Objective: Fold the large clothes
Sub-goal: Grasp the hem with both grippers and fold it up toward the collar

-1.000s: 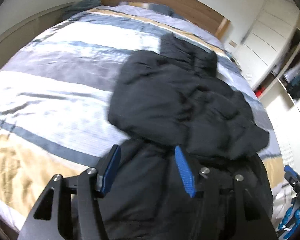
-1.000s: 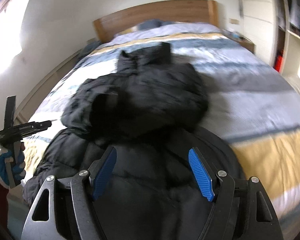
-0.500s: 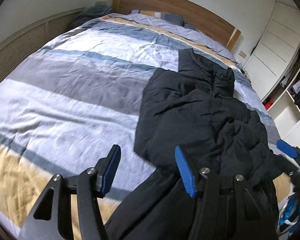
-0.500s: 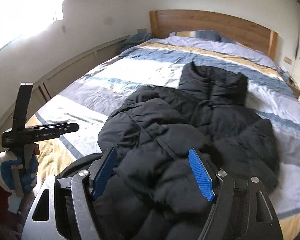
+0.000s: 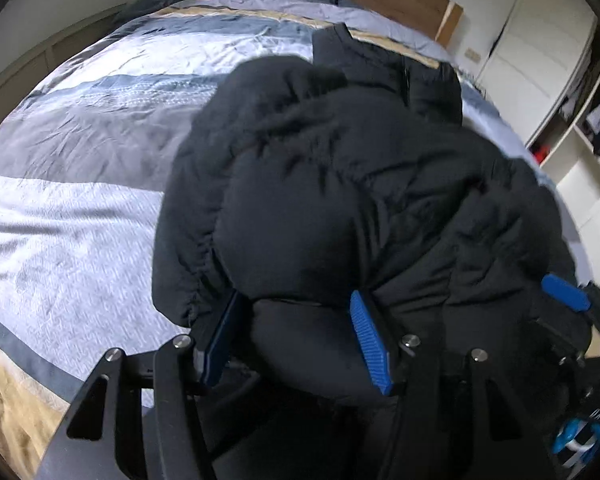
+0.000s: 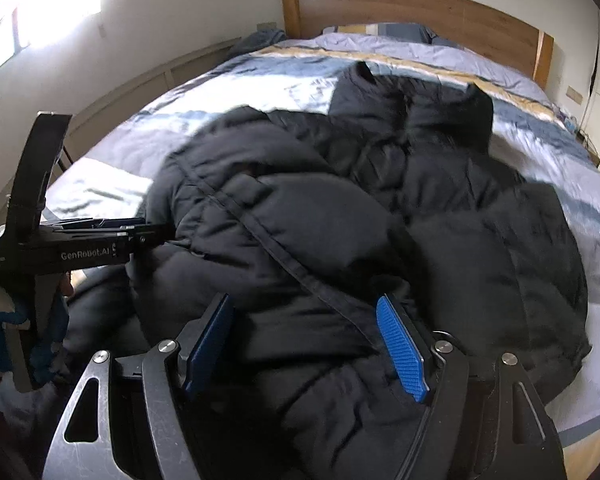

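A black puffer jacket [image 5: 360, 168] lies crumpled on the striped bed, collar toward the headboard. My left gripper [image 5: 296, 336] is low over its near edge, jaws apart, with a puffy fold bulging between the blue pads [image 5: 370, 344]. My right gripper [image 6: 304, 344] hovers over the jacket [image 6: 380, 208] near its zip seam; its jaws are closing, with fabric lying between the pads and not pinched. The left gripper [image 6: 80, 252] also shows in the right wrist view, its tips buried in the jacket's left edge. One pad of the right gripper [image 5: 564, 292] shows in the left wrist view.
The bed's duvet [image 5: 80, 200] has grey, white and tan stripes, with a wooden headboard [image 6: 412, 12] at the far end. White wardrobe doors and open shelves [image 5: 560, 92] stand to the right. A low panelled wall [image 6: 148, 80] runs along the left. A gloved hand [image 6: 0, 328] holds the left gripper.
Both grippers have come down and closer to the jacket. The left one swung from over the bare duvet onto the jacket's edge, so fabric now sits between both pairs of pads.
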`<state>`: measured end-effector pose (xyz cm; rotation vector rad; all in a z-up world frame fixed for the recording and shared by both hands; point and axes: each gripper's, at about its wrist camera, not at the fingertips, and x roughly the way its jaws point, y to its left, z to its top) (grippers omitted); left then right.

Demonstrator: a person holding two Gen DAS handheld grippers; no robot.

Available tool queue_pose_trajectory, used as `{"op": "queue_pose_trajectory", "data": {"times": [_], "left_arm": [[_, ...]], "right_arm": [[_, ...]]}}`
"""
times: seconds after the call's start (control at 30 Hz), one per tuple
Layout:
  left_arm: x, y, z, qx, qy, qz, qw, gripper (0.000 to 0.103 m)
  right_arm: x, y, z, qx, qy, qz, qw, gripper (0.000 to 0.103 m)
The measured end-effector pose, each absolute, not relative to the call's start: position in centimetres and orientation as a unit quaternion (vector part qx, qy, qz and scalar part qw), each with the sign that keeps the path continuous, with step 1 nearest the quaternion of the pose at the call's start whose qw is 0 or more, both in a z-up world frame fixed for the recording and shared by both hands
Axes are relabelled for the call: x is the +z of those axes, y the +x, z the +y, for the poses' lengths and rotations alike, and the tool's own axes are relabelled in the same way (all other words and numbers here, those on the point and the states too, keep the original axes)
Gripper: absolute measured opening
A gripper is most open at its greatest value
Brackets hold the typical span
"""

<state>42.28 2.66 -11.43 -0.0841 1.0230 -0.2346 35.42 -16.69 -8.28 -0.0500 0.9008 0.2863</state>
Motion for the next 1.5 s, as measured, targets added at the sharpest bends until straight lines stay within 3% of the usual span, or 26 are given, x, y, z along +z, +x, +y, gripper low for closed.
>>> {"op": "queue_pose_trajectory", "data": {"times": [0.43, 0.73, 0.9, 1.5], "left_arm": [[-7.6, 38.6, 0.8, -0.094, -0.005, 0.437, 0.894, 0.055], [-9.4, 37.4, -1.5, -0.094, 0.029, 0.428, 0.898, 0.055], [-10.0, 37.0, -1.7, -0.095, 0.026, 0.427, 0.899, 0.055], [-9.1, 34.3, -1.5, -0.090, 0.025, 0.426, 0.900, 0.055]], "right_arm": [[-6.0, 32.4, -18.4, 0.142, -0.024, 0.417, 0.897, 0.072], [-8.0, 33.7, -18.7, 0.126, -0.030, 0.434, 0.892, 0.073], [-9.2, 33.8, -19.9, 0.114, -0.012, 0.444, 0.889, 0.079], [-8.9, 31.0, -20.7, 0.087, -0.028, 0.458, 0.884, 0.079]]}}
